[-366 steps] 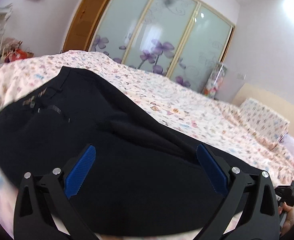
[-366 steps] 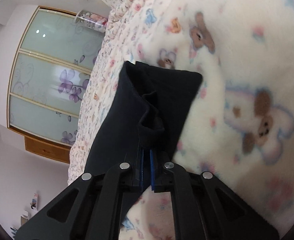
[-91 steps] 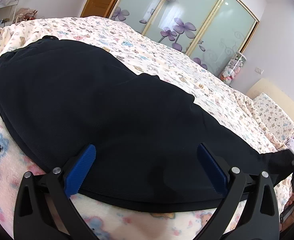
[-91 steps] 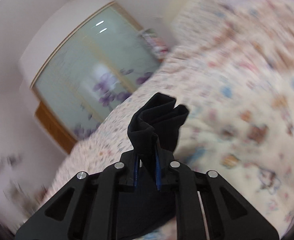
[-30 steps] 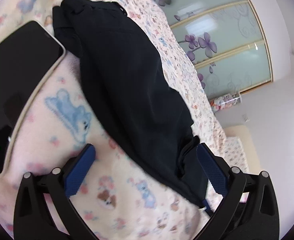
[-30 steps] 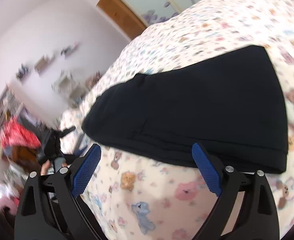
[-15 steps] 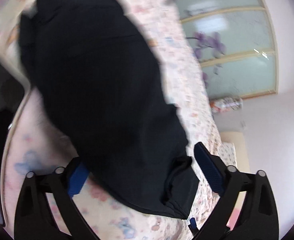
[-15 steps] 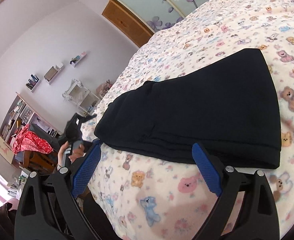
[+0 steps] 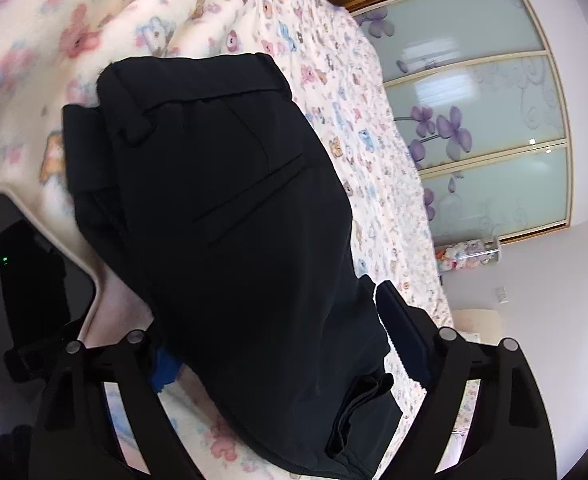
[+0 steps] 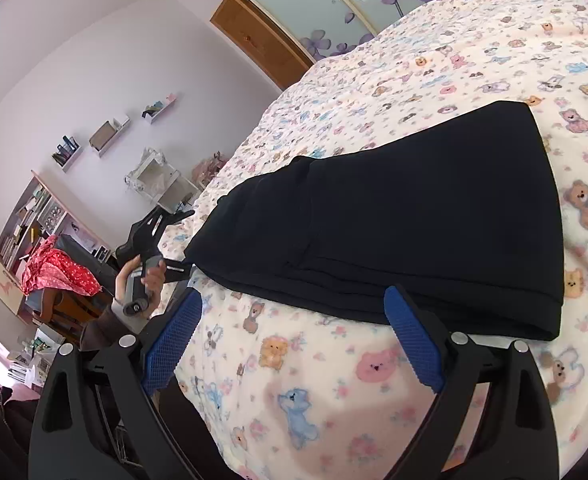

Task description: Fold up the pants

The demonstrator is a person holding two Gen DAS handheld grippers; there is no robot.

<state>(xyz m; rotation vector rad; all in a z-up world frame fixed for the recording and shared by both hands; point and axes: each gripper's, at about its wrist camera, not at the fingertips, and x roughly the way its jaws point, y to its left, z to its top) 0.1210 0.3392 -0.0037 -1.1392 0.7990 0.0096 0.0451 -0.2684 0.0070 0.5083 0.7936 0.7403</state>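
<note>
The black pants (image 9: 230,216) lie folded on the bear-print bed cover (image 9: 334,92), waistband and back pocket at the far end. My left gripper (image 9: 282,348) straddles their near end. Its jaws are closing, the cloth lies between them and covers part of the left blue pad (image 9: 164,370), and I see no pinch. In the right wrist view the pants (image 10: 414,216) form a flat stack. My right gripper (image 10: 294,300) stands open just before their front edge, nothing between its fingers. A hand (image 10: 146,276) holds the left gripper (image 10: 186,240) at the stack's left end.
A dark-screened phone (image 9: 34,272) in a pale case lies on the cover left of the pants. Frosted wardrobe doors (image 9: 474,128) stand beyond the bed. The bed's edge (image 10: 198,360) drops off at the left, with shelves and a red cloth (image 10: 58,272) past it.
The left gripper has moved in over the pants' end, so cloth now lies between its jaws, which stand narrower. In the right view the hand has come up to the stack.
</note>
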